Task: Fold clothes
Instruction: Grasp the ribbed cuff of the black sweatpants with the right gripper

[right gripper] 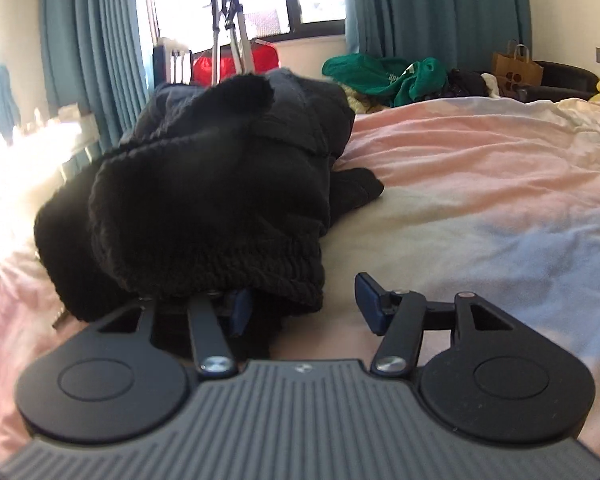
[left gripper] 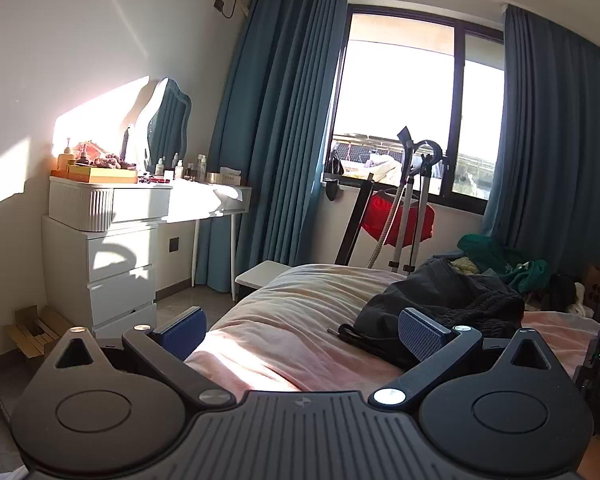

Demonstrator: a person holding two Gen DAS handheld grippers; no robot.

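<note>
A heap of black knitted clothing (right gripper: 204, 200) lies crumpled on the pink and white bed cover (right gripper: 480, 184). My right gripper (right gripper: 305, 308) is open at the heap's near edge. The knitted hem drapes over its left finger (right gripper: 240, 312), and its right finger (right gripper: 370, 304) stands clear of the cloth above the cover. In the left wrist view the same dark heap (left gripper: 444, 300) sits ahead and to the right, with a dark strap (left gripper: 348, 330) trailing from it. My left gripper (left gripper: 302, 332) is open wide over the bed cover (left gripper: 284, 320) with nothing between its fingers.
Green clothes (right gripper: 384, 76) and a brown paper bag (right gripper: 516, 68) lie beyond the bed's far side. A white dresser (left gripper: 116, 252) with bottles stands at the left wall. A metal rack with something red (left gripper: 400, 216) stands before the window, next to blue curtains (left gripper: 276, 120).
</note>
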